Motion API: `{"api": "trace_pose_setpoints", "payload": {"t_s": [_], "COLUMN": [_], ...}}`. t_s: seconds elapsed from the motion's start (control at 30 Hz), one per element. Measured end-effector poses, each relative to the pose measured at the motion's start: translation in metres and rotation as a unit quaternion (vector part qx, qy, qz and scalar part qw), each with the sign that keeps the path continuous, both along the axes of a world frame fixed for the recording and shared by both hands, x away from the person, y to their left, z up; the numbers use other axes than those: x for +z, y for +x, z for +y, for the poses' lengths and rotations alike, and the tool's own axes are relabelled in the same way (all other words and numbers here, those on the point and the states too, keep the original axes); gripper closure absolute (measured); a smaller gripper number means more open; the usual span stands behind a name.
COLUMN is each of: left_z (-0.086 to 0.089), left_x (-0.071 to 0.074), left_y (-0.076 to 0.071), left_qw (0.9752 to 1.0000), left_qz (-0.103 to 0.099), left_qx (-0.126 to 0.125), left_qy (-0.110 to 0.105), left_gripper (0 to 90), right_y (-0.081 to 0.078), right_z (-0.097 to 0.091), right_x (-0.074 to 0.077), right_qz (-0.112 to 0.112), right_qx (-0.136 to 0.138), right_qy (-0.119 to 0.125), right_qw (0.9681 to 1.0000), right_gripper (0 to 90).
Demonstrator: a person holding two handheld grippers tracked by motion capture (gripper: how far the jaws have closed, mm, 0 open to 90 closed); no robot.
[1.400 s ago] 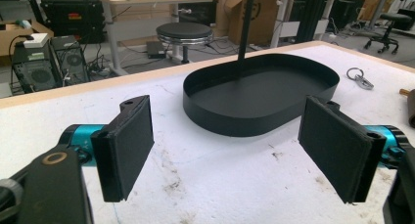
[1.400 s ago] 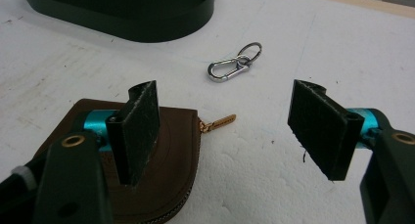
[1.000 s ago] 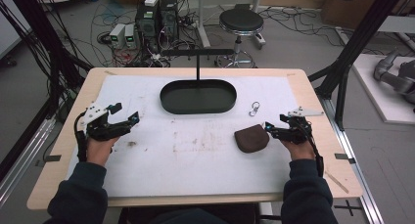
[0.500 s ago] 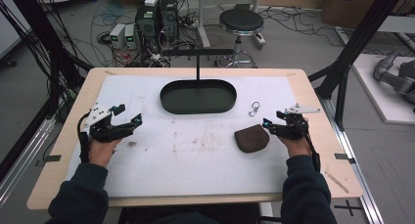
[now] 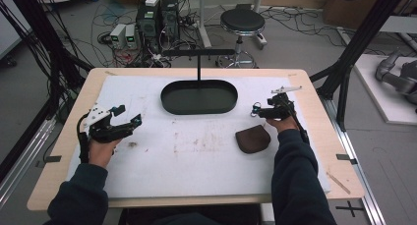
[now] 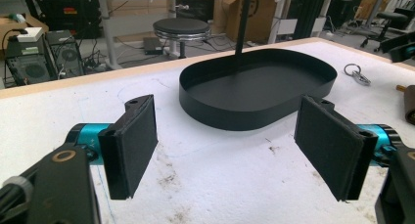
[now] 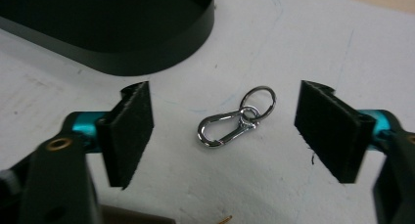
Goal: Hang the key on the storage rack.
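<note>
A: What am I looking at from above?

B: I see a pale wooden worktop under a white mat; a black oval tray sits at the far middle, with a thin black post rising from its far rim.

A: Where is the right gripper?

B: My right gripper is at the right side, just right of the tray's near right end; its fingers stand wide apart and have just been opening; a small silver carabiner clip with a key ring lies flat on the mat between them, touching neither finger; it lies near the tray's right end.

A: And the left?

B: My left gripper is at the left side, well apart from the tray; its fingers are spread wide with nothing but bare mat between them, and they aim toward the tray.

A: Anything else nearby?

B: A brown leather pouch lies on the mat just near of the right gripper, beside the right sleeve; I cannot tell whether they touch.
</note>
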State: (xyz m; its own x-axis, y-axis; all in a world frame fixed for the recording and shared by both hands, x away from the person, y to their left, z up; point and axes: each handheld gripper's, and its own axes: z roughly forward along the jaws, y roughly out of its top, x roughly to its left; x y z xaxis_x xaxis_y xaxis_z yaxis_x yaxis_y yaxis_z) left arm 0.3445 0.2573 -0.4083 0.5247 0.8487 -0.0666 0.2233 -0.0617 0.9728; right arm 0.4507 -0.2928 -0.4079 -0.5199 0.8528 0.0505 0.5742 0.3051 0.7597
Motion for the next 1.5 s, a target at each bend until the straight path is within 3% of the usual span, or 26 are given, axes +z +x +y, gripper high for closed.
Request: {"api": "trace_pose_setpoints", "payload": {"t_s": [0.07,0.13,0.2,0.33,0.47,0.6,0.7,0.8,0.87,1.07,1.27,1.5], "left_z": [0.001,0.001,0.002,0.001,0.000,-0.001,-0.001,0.000,0.001,0.004,0.003,0.003], "left_x": [0.000,-0.001,-0.001,-0.002,-0.003,-0.004,-0.004,-0.004,-0.004,-0.005,-0.005,-0.005], "left_y": [0.000,-0.001,-0.001,0.000,0.001,0.002,0.002,0.001,0.001,0.000,0.000,0.000], "left_qw": [1.0000,1.0000,1.0000,1.0000,1.0000,0.9999,0.9999,0.9999,0.9999,0.9999,0.9998,0.9998], "left_qz": [0.001,0.002,0.003,0.006,0.006,0.010,0.012,0.011,0.012,0.014,0.014,0.019], "left_qx": [0.001,0.003,0.003,0.002,0.001,0.000,-0.001,0.000,0.001,0.006,0.004,0.004], "left_qy": [0.001,0.001,0.001,0.001,0.003,0.005,0.007,0.007,0.008,0.006,0.010,0.009], "left_gripper": [23.7,23.8,23.8,24.0,24.6,25.0,25.1,25.7,25.8,26.0,26.5,26.8], "right_y": [0.004,0.005,0.005,0.008,0.021,0.031,0.042,0.047,0.047,0.045,0.041,0.037], "right_z": [-0.001,-0.006,-0.009,-0.016,-0.017,-0.009,-0.007,-0.003,0.004,0.009,0.006,0.005], "right_x": [-0.005,-0.005,-0.002,-0.003,-0.013,-0.010,-0.018,-0.027,-0.028,-0.027,-0.022,-0.023], "right_qz": [0.011,-0.004,-0.016,-0.009,0.043,0.048,0.080,0.094,0.081,0.082,0.087,0.099], "right_qx": [-0.010,-0.035,-0.041,-0.042,-0.033,-0.020,-0.020,-0.002,0.019,0.027,0.028,0.030], "right_qy": [-0.007,-0.001,-0.005,-0.012,-0.020,-0.028,-0.019,0.001,-0.011,-0.031,-0.056,-0.063], "right_qw": [0.9999,0.9994,0.9990,0.9990,0.9983,0.9983,0.9965,0.9955,0.9965,0.9958,0.9943,0.9927], "right_gripper": [36.7,48.9,53.7,53.8,51.1,51.4,51.4,55.1,62.6,70.2,68.1,61.3]}}
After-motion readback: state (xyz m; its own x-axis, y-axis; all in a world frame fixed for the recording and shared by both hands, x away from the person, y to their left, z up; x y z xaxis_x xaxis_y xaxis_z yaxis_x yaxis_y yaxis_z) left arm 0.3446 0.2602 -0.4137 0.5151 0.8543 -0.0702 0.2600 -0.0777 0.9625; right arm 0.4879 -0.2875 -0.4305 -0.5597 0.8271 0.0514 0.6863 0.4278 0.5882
